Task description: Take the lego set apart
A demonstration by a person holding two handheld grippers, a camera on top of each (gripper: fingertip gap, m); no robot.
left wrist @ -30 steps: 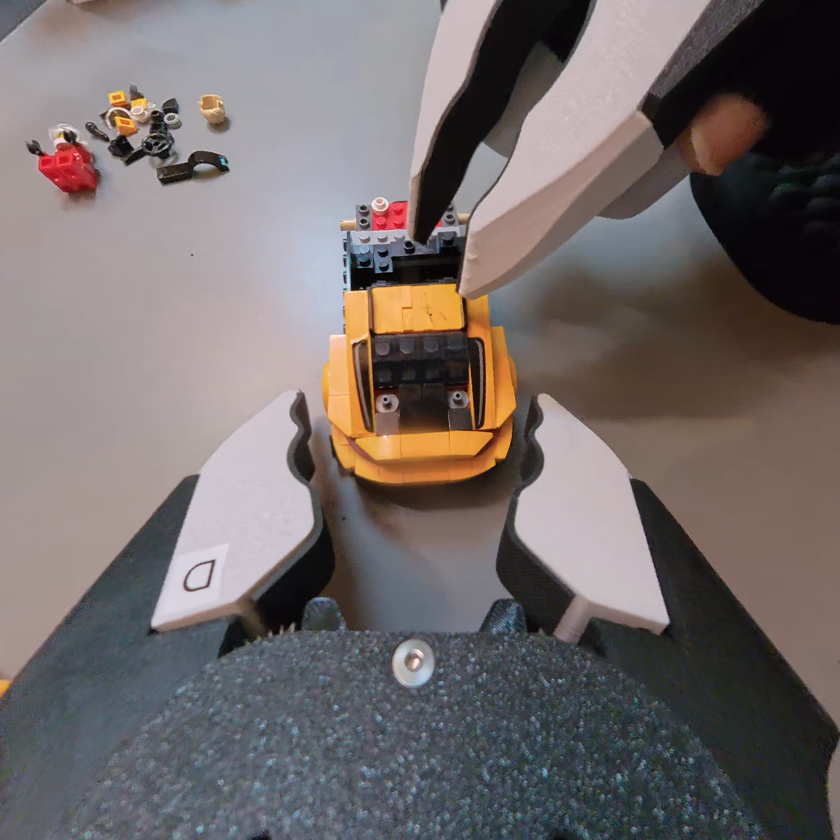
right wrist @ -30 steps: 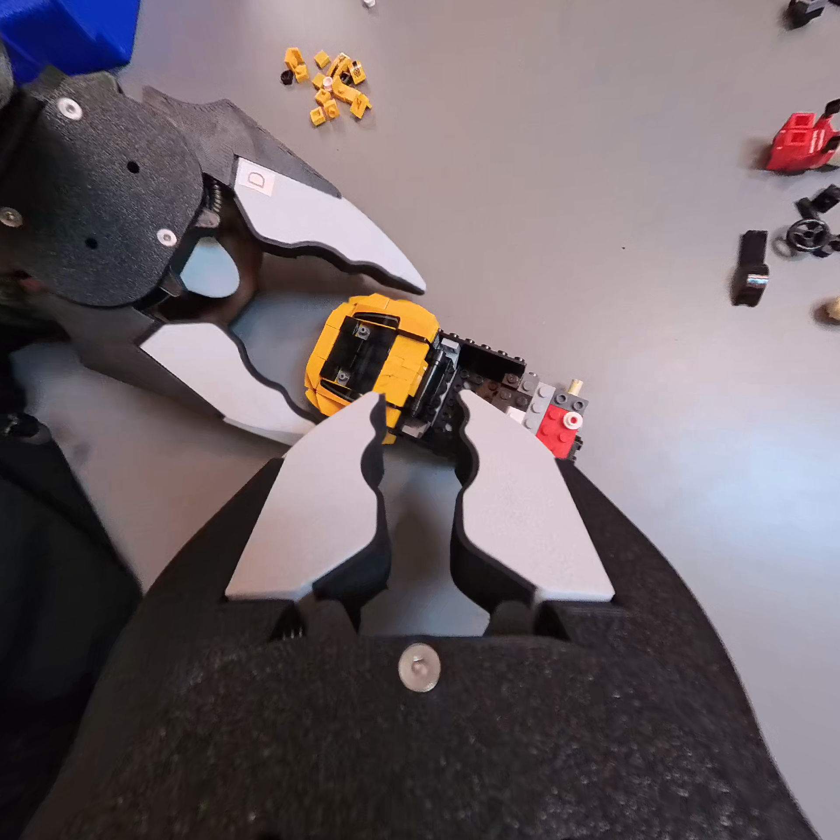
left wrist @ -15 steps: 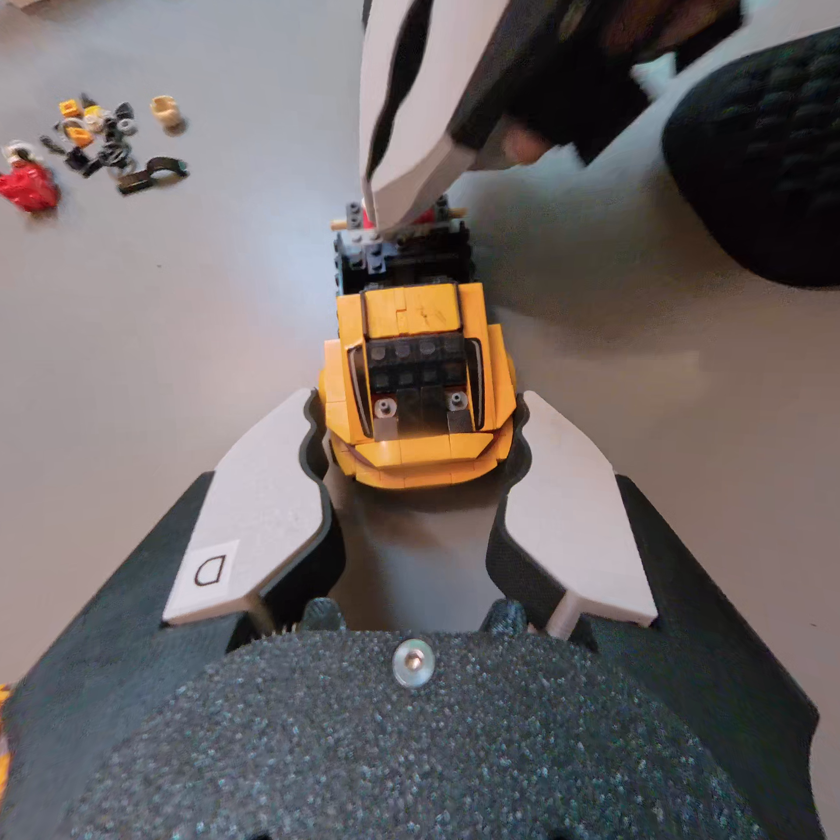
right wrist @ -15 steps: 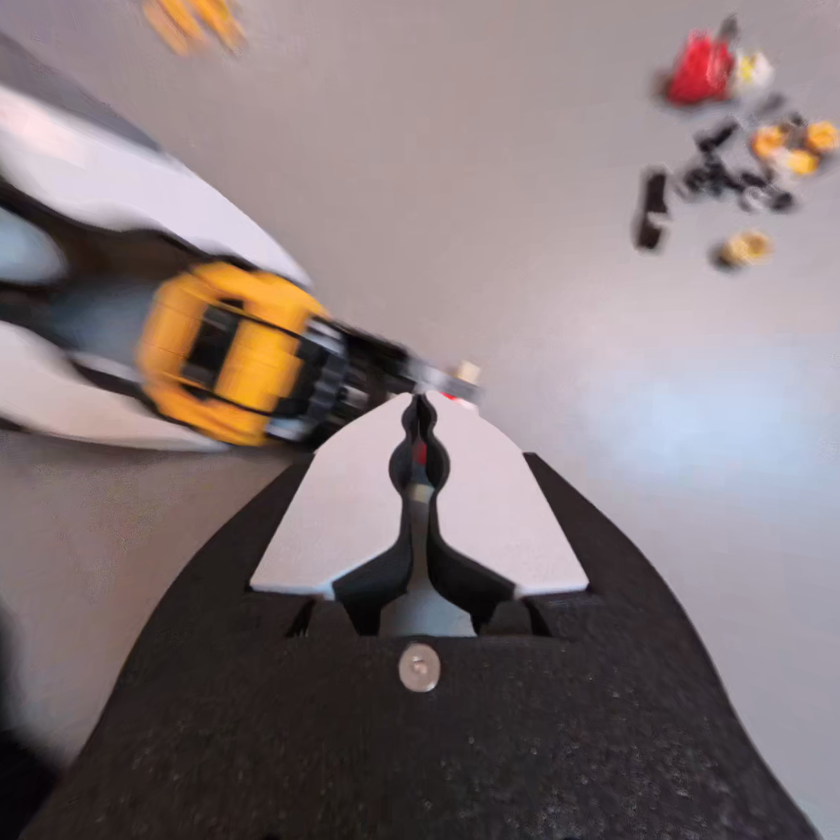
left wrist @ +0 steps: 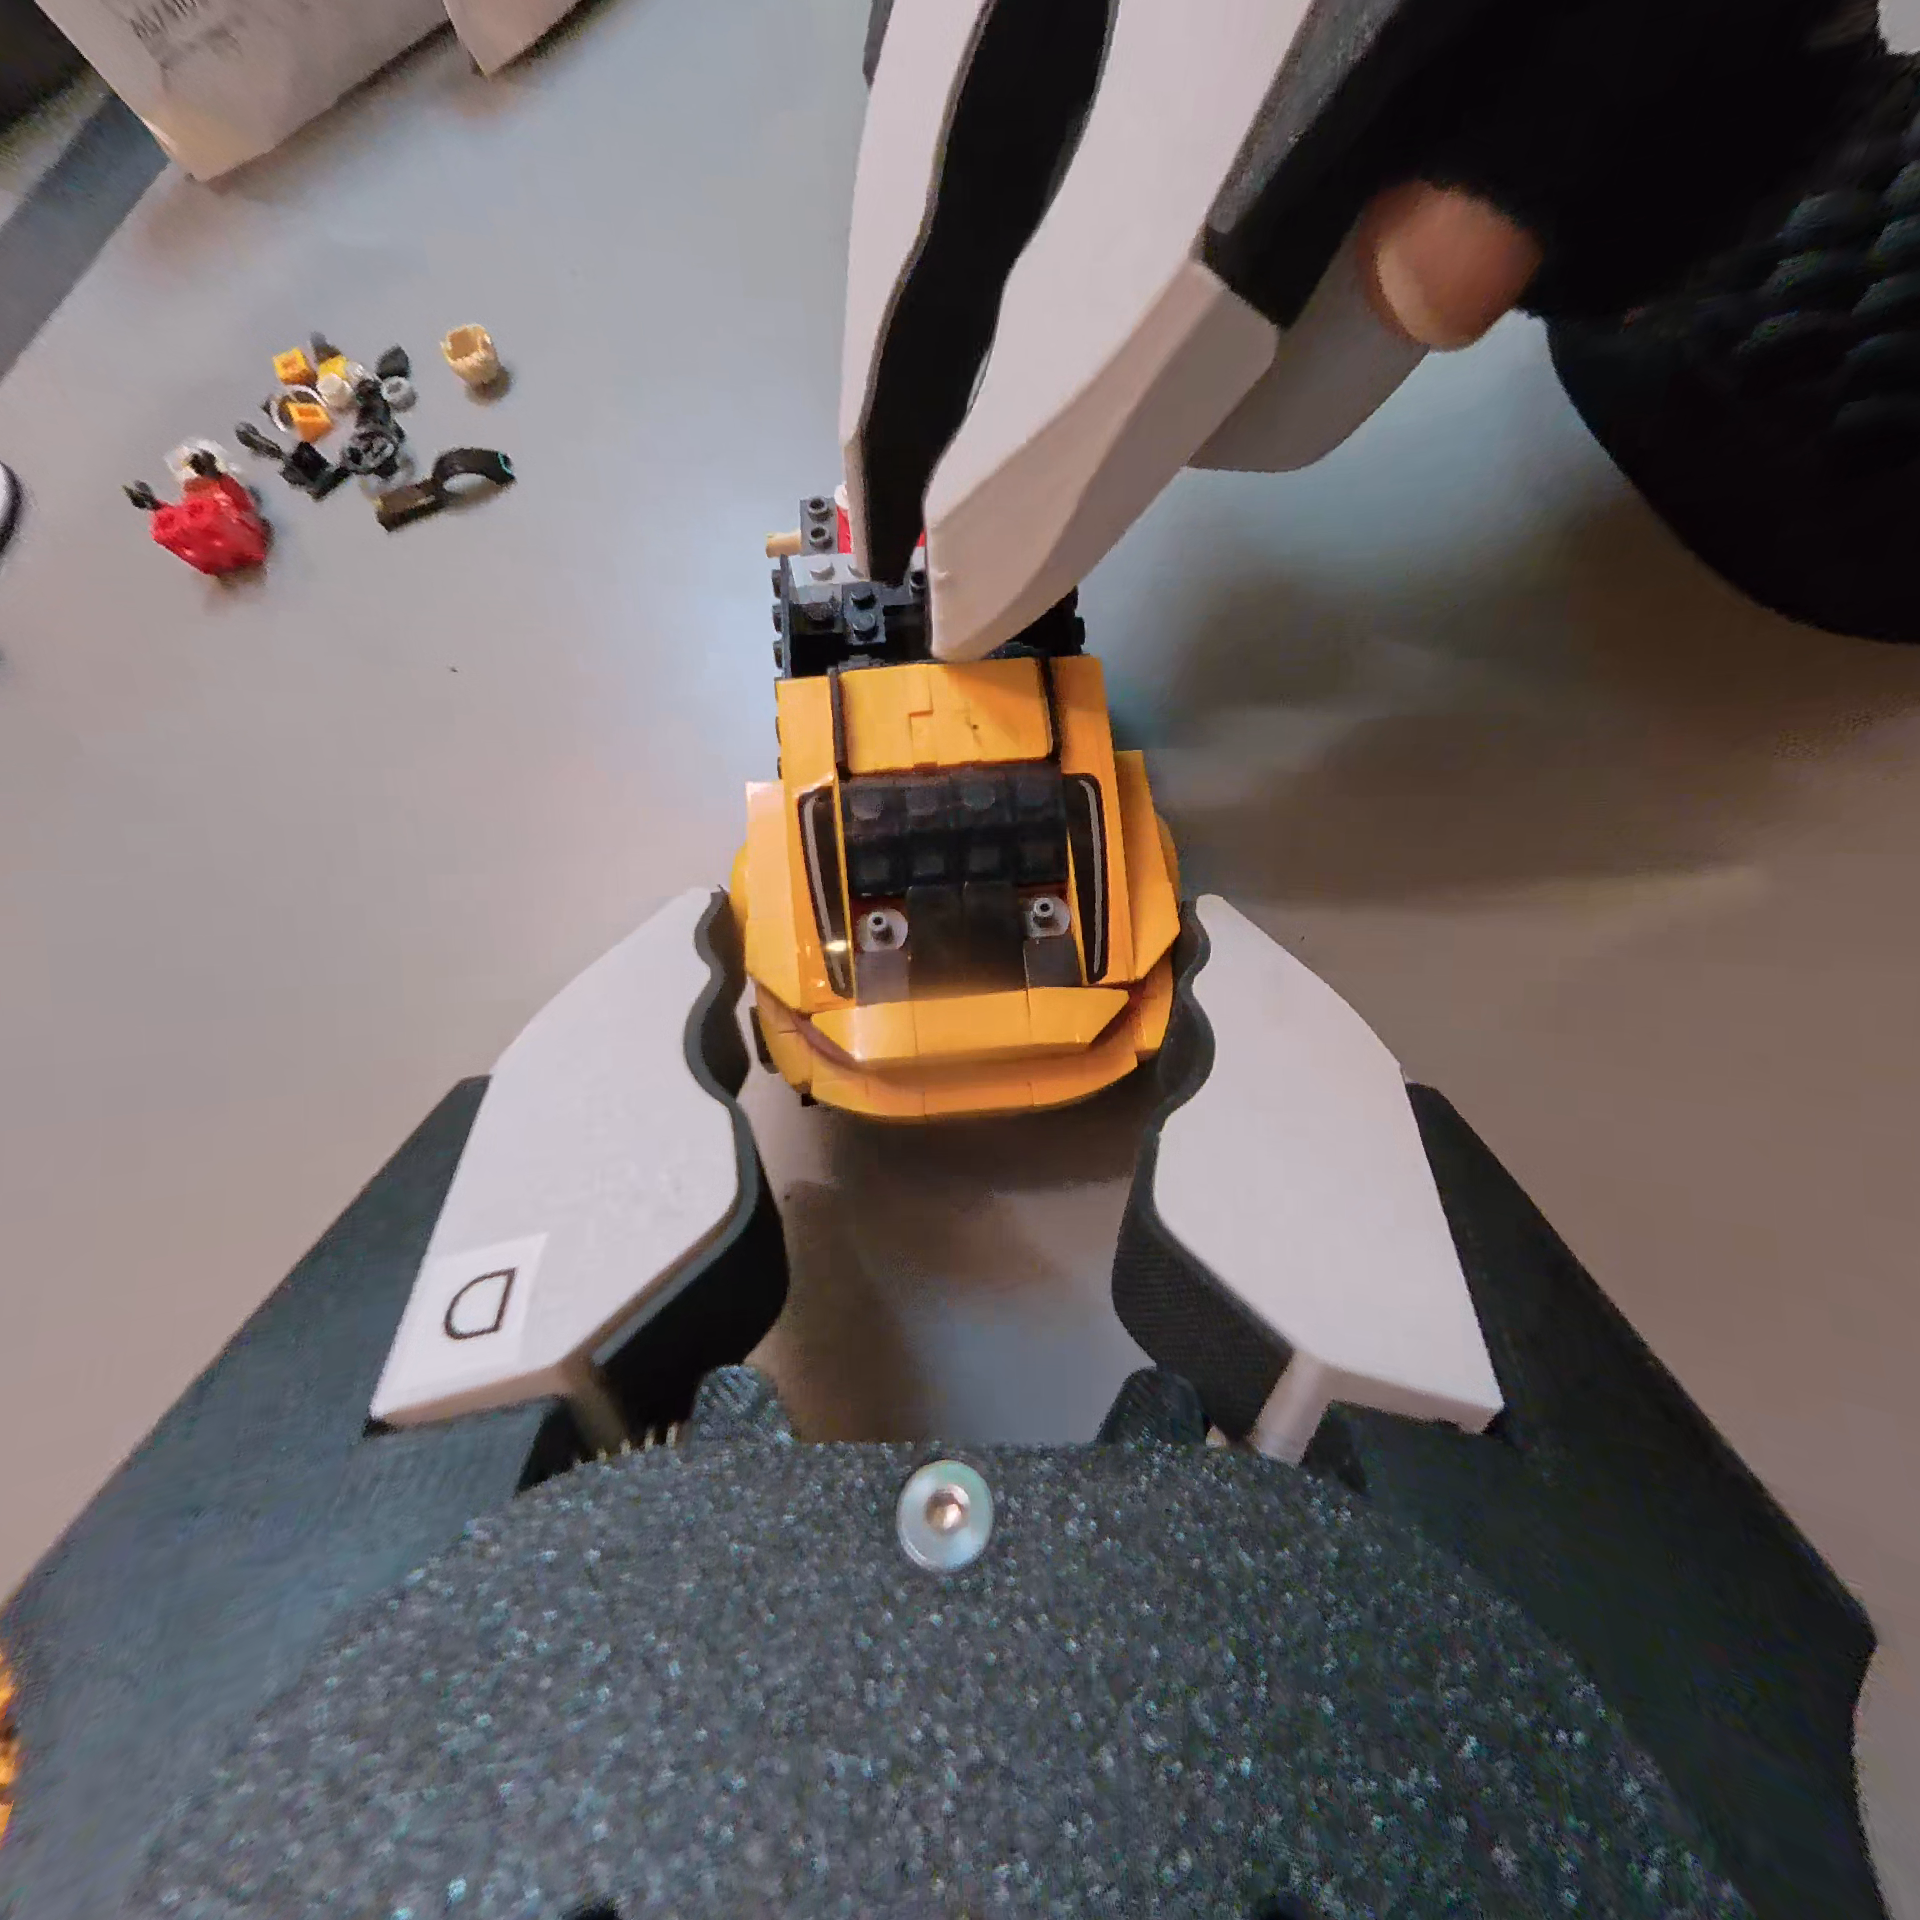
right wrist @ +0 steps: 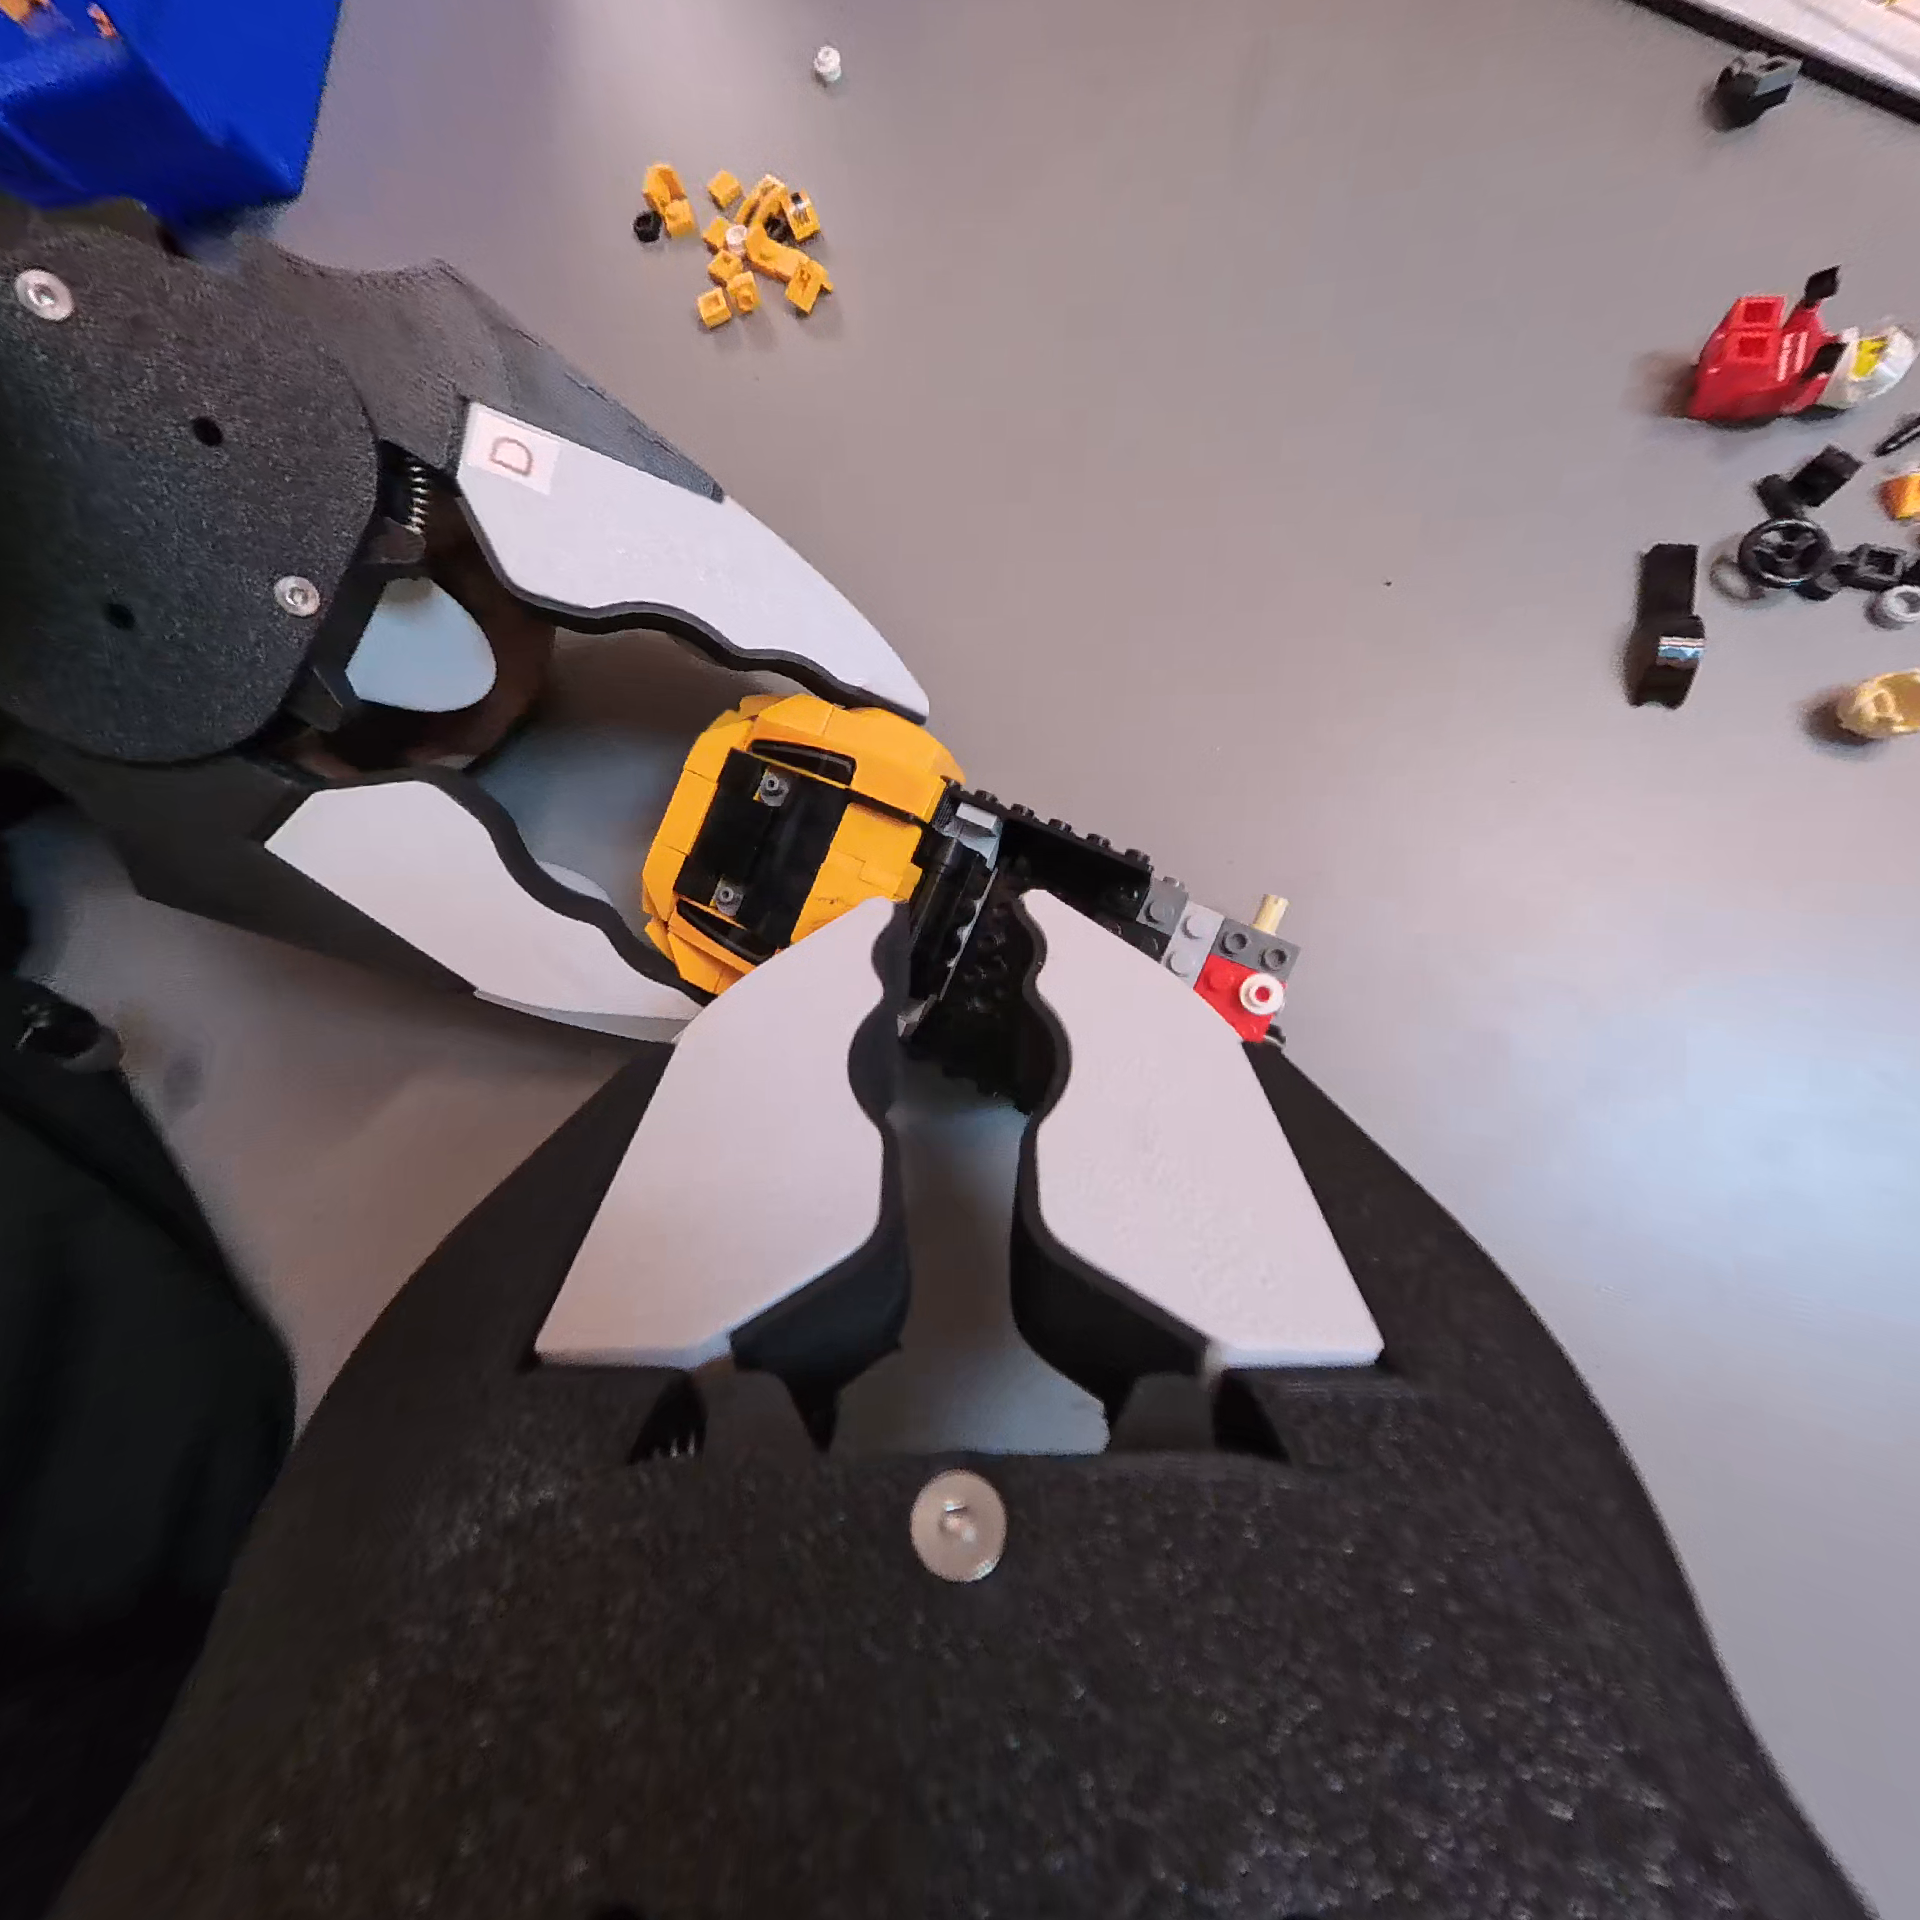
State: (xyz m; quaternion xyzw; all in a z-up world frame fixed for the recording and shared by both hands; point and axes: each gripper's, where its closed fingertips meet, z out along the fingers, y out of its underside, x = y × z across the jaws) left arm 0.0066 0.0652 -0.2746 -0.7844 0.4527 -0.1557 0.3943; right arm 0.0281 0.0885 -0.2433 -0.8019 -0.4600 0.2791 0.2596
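A yellow lego car (left wrist: 956,831) with a bare black chassis and a red and grey far end stands on the grey table (left wrist: 416,831). My left gripper (left wrist: 956,914) is shut on the car's yellow near end, one finger against each side. My right gripper (right wrist: 954,914) comes down from above in the left wrist view (left wrist: 920,597). Its jaws stand a little apart, closed around the black chassis section (right wrist: 966,966) just behind the yellow body (right wrist: 800,831). The left gripper also shows in the right wrist view (right wrist: 802,860).
Loose black, yellow and grey pieces (left wrist: 332,416) and a red piece (left wrist: 208,520) lie at the far left. A pile of yellow pieces (right wrist: 743,249) and a blue box (right wrist: 156,94) lie beyond the left gripper. White bags (left wrist: 260,73) stand at the table's far edge. There is about 5 centimetres between the tips of the two grippers. Left tips and right tips are each some 20 centimetres from the red piece (left wrist: 208,520). It turns up in the right wrist view (right wrist: 1742,360) as well.
My left gripper has closed from apart onto the car's sides. My right gripper swung to the red end with its jaws shut, then came back to the black chassis with its jaws parted around it.
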